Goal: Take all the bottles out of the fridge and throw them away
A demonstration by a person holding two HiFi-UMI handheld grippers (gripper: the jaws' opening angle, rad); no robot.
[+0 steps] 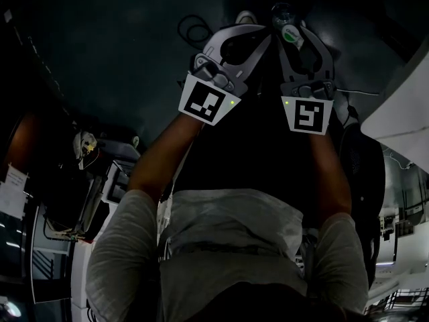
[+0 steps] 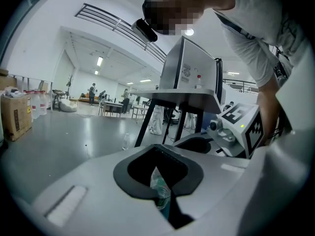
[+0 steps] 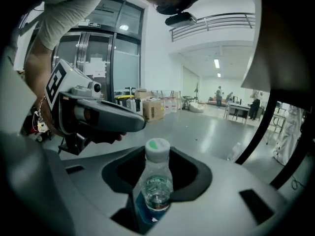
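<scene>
1. Grippers, two: left gripper (image 1: 245, 24) and right gripper (image 1: 293, 35), held side by side, near each other.
2. Crumpled bottle (image 2: 160, 193), one: clear plastic with a green label, pinched tight between the left gripper's nearly closed jaws.
3. Capped bottle (image 3: 156, 181), one: clear with a pale green cap, upright, clamped by its body between the right gripper's jaws, which stand wide around it.
4. Floor bottle (image 3: 235, 151), one: clear, on the grey floor, far from both grippers.
5. Fridge (image 2: 189, 70), one: silver, on a black-legged table (image 2: 172, 95), far right of the left gripper.
</scene>
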